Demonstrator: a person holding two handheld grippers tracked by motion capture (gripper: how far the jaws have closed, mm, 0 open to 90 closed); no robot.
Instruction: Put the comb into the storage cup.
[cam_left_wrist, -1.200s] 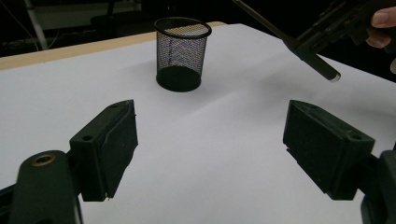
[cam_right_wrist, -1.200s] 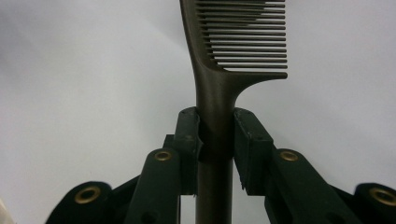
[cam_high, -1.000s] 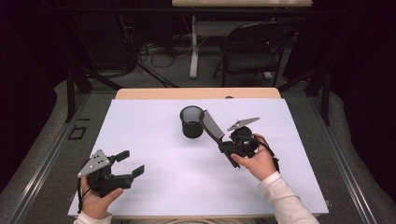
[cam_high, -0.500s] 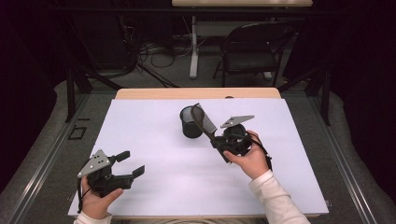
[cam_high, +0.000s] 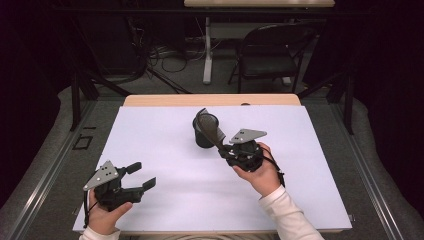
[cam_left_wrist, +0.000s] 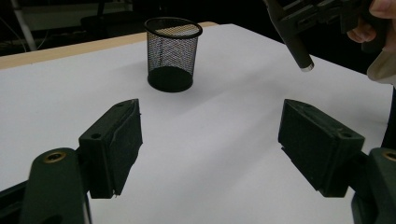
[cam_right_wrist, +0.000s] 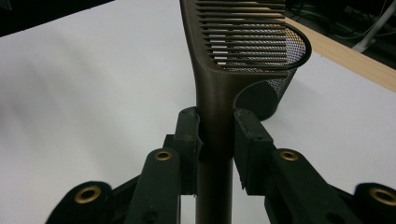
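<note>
The right gripper (cam_right_wrist: 215, 140) has its fingers clamped on a comb's (cam_right_wrist: 243, 42) handle, teeth just ahead above the mesh cup (cam_high: 204, 131); dropping it in likely remains. The left gripper (cam_left_wrist: 210, 149), fingers apart, hovers over the desk (cam_high: 165, 150).

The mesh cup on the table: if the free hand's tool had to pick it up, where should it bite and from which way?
Judging by its pose, the mesh cup stands upright with an open top, so the open left tool could drop from above and pinch one wall just below the rim. The side away from the comb looks safest.
</note>
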